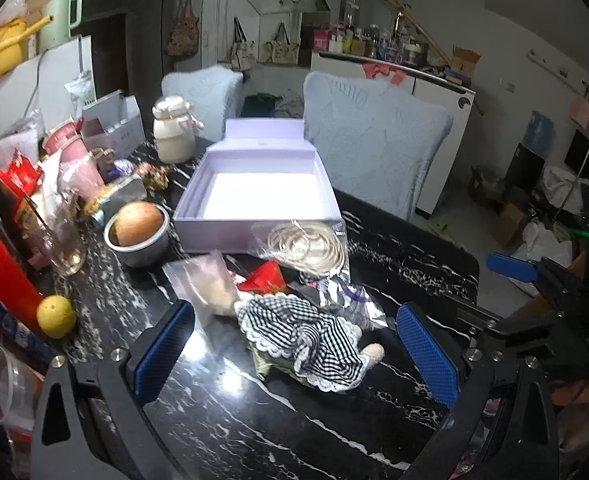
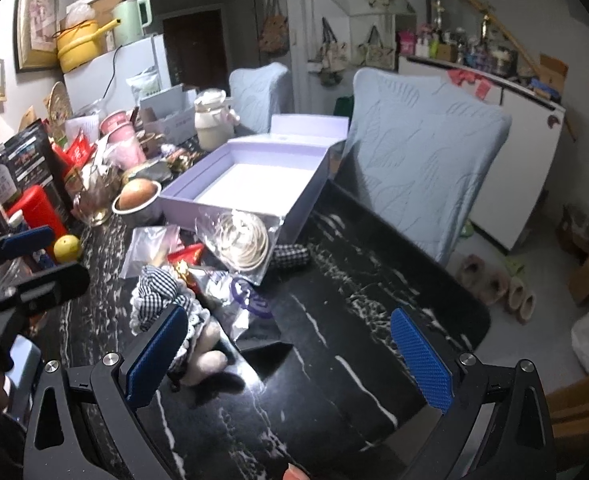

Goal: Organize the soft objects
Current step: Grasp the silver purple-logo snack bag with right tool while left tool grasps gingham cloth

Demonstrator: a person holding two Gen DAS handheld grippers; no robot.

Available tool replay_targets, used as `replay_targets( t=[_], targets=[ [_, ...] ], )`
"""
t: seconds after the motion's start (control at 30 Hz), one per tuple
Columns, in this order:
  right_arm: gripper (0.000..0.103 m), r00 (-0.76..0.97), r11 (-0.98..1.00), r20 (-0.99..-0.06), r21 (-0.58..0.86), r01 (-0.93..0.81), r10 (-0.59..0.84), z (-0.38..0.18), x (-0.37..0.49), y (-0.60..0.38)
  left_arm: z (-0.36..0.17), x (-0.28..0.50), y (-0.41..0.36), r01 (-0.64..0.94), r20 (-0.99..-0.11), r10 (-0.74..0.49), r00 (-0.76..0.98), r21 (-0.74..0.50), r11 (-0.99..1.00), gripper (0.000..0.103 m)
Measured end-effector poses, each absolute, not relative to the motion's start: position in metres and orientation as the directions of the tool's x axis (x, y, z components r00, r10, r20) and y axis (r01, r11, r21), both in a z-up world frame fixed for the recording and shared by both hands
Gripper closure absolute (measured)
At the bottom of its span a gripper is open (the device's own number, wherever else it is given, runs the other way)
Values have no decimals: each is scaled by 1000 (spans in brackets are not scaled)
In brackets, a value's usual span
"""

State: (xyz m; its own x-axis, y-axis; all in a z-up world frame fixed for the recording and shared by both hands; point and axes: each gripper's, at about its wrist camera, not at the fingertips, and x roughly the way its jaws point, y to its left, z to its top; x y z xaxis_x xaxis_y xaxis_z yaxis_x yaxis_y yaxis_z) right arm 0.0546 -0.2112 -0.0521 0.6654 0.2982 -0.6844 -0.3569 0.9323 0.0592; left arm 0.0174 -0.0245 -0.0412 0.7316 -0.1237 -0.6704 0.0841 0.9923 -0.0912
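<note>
The left gripper (image 1: 294,354) is spread wide and holds nothing. The doll (image 1: 306,344) in checked cloth lies on the table (image 1: 222,432) between its fingers, touching neither pad. Just ahead of the doll sit a foil bag (image 1: 350,300), a red packet (image 1: 264,278) and a clear bag (image 1: 206,284); past those, a bag of coiled cord (image 1: 306,246) leans against the near wall of the open lilac box (image 1: 254,196), which is empty. To the left of the claw, a lemon (image 1: 56,316) and a bowl (image 1: 138,232) edge a crowded strip.

The right gripper (image 2: 290,354) is also spread and empty. The doll (image 2: 166,300) lies by its left finger (image 2: 156,354). Ahead and to the right the black table (image 2: 354,320) is bare out to its rounded far edge (image 2: 482,320), beside a covered chair (image 2: 426,164).
</note>
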Motion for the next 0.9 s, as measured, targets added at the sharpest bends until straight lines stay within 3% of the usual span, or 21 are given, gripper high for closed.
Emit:
replay_targets(
  t=[0.57, 0.9],
  targets=[
    [0, 557, 898, -754, 96, -430, 348, -97, 94, -216, -100, 54, -34, -38, -733, -20, 680, -62, 997, 1],
    [0, 533, 894, -769, 110, -433, 353, -106, 107, -223, -118, 52, 0, -176, -768, 70, 637, -57, 983, 1]
  ],
)
